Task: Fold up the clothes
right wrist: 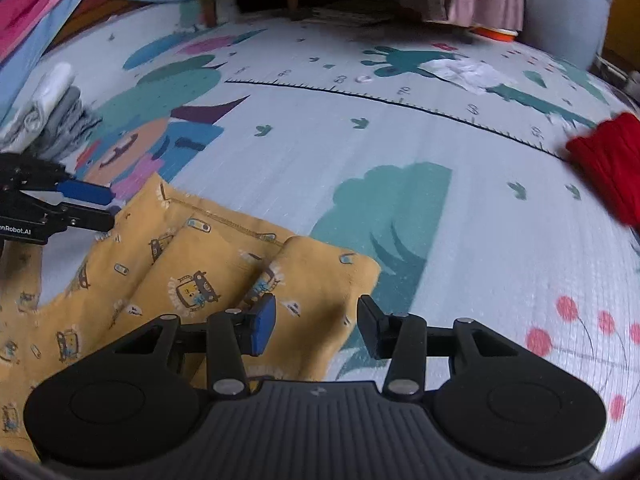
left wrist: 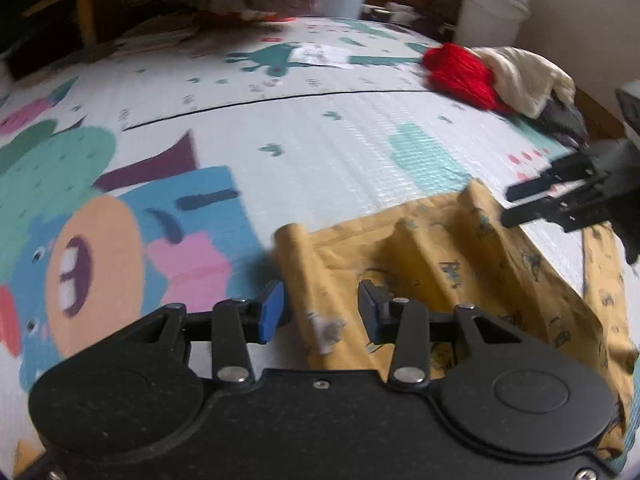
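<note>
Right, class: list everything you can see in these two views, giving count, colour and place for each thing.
garment: one, yellow with cartoon print, rumpled on the mat's near side
mat: one, pale with cartoon pictures, under everything
knit: one, red, far right on the mat
cream cloth: one, cream, against the knit
grey cloth: one, dark grey, under the cream cloth
stack: one, white and grey folded pieces, left edge of the mat
scrap: one, white, far side of the mat
bucket: one, white, beyond the mat
left hand-held gripper: one, black with blue pads, jaws apart over the garment
right hand-held gripper: one, black with blue pads, jaws apart at the garment's edge
</note>
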`<state>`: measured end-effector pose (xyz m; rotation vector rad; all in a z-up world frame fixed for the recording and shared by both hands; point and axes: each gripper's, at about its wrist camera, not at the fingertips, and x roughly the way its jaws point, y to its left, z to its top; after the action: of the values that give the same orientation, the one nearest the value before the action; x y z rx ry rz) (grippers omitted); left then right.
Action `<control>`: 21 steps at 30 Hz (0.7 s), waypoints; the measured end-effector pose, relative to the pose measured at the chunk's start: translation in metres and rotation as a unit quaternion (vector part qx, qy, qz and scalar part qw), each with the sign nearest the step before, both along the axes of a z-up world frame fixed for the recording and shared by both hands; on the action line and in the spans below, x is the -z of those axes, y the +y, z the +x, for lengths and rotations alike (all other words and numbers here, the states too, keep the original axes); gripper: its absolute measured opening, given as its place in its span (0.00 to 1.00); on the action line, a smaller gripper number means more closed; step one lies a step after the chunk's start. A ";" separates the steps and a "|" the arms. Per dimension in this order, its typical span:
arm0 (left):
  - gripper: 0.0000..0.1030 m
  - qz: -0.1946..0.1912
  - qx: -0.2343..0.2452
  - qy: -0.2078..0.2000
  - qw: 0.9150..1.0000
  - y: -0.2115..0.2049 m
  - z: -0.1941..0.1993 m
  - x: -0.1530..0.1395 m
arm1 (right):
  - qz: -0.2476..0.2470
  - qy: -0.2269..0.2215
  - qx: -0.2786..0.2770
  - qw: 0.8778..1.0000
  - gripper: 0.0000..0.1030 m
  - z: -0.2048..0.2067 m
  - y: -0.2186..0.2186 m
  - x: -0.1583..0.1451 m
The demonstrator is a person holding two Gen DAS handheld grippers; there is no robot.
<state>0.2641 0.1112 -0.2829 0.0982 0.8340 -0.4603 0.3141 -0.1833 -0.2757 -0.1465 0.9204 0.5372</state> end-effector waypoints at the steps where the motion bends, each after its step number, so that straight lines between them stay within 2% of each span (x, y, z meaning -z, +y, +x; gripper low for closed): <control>1: 0.38 0.012 0.006 0.000 1.000 -0.003 0.002 0.002 | -0.002 0.006 -0.002 1.000 0.19 0.003 0.001 0.002; 2: 0.25 0.021 0.009 0.005 1.000 -0.005 0.005 0.006 | -0.015 0.007 0.002 1.000 0.01 0.005 0.002 0.003; 3: 0.02 0.025 0.004 0.013 1.000 -0.003 0.009 0.009 | -0.025 0.001 0.009 1.000 0.02 0.005 0.000 0.004; 4: 0.02 0.019 -0.011 0.018 1.000 0.002 0.014 0.010 | -0.019 -0.001 0.026 0.999 0.02 0.006 -0.007 0.003; 5: 0.02 -0.003 -0.035 0.021 0.999 0.012 0.017 0.008 | -0.007 0.000 0.050 0.999 0.01 0.008 -0.017 0.001; 8: 0.02 -0.072 -0.108 0.041 0.991 0.045 0.025 0.008 | 0.018 0.012 0.090 0.996 0.02 0.009 -0.044 0.004; 9: 0.02 -0.080 -0.113 0.045 0.989 0.051 0.025 0.009 | 0.027 0.017 0.096 0.995 0.02 0.009 -0.052 0.005; 10: 0.02 -0.087 -0.110 0.048 0.989 0.054 0.025 0.011 | 0.041 0.019 0.095 0.994 0.07 0.008 -0.058 0.005; 11: 0.06 -0.096 -0.112 0.053 0.988 0.058 0.024 0.012 | 0.053 0.016 0.089 0.995 0.15 0.006 -0.057 0.003; 12: 0.21 -0.102 -0.119 0.055 0.986 0.061 0.023 0.013 | 0.062 0.011 0.082 0.995 0.25 0.005 -0.055 0.001; 13: 0.31 -0.106 -0.126 0.053 0.985 0.064 0.022 0.012 | 0.067 0.007 0.071 0.995 0.53 0.003 -0.050 -0.001; 14: 0.47 -0.109 -0.130 0.045 0.985 0.066 0.021 0.010 | 0.065 -0.001 0.055 0.996 0.66 0.002 -0.042 -0.002; 16: 0.47 -0.104 -0.126 0.036 0.986 0.065 0.021 0.007 | 0.042 -0.021 0.019 0.999 0.65 0.000 -0.025 -0.003; 18: 0.47 -0.095 -0.118 0.029 0.988 0.061 0.022 0.004 | 0.019 -0.030 -0.014 0.999 0.58 0.000 -0.007 0.000; 19: 0.47 -0.090 -0.112 0.026 0.989 0.058 0.023 0.003 | 0.007 -0.034 -0.021 0.999 0.50 0.002 -0.001 0.001; 21: 0.47 -0.084 -0.103 0.025 0.991 0.053 0.025 0.004 | -0.007 -0.028 -0.020 0.999 0.46 0.009 0.007 0.006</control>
<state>0.2890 0.1641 -0.2870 -0.1541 0.8418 -0.3376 0.3229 -0.1762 -0.2814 -0.1926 0.8678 0.5610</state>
